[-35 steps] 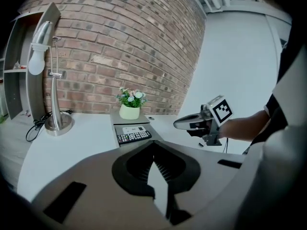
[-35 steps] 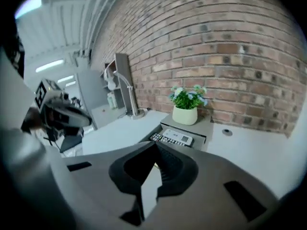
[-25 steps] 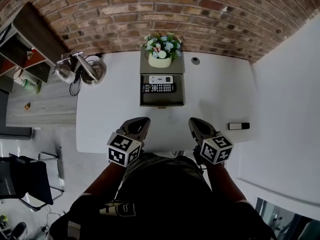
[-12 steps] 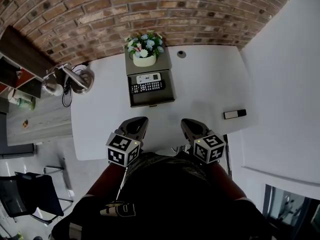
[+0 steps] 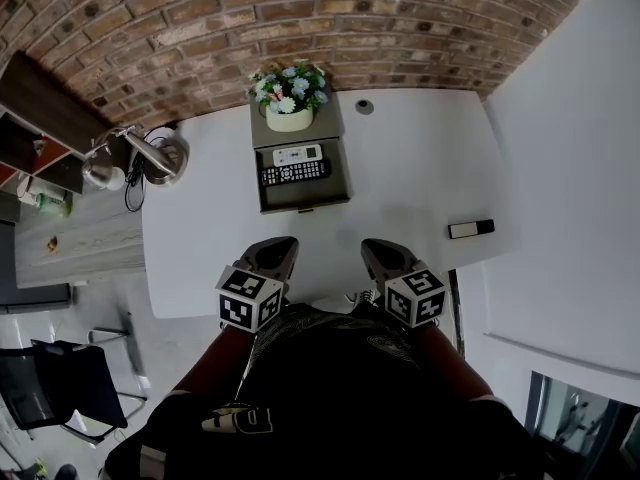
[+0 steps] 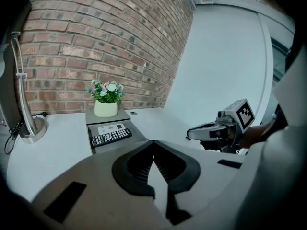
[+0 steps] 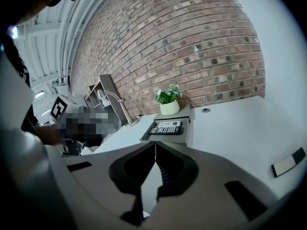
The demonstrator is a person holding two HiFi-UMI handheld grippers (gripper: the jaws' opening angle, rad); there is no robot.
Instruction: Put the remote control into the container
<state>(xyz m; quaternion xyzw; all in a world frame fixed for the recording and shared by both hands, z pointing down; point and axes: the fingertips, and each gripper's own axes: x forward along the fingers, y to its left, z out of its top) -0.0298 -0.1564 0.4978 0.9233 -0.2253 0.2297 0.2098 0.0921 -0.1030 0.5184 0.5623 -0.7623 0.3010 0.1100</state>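
Remote control (image 5: 294, 173), black, lies inside the grey container (image 5: 305, 199) beside 1 white remote (image 5: 297, 155). Left gripper (image 5: 279, 245) and right gripper (image 5: 376, 248) hover at the table (image 5: 420, 168) edge, jaws closed, empty.

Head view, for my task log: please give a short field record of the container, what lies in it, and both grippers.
container: grey rectangular open tray on white table
inside: black button remote control and white remote control with screen, side by side
behind them: white pot of flowers
left gripper: jaws together, empty
right gripper: jaws together, empty
elsewhere on table: small black-and-white bar, right side
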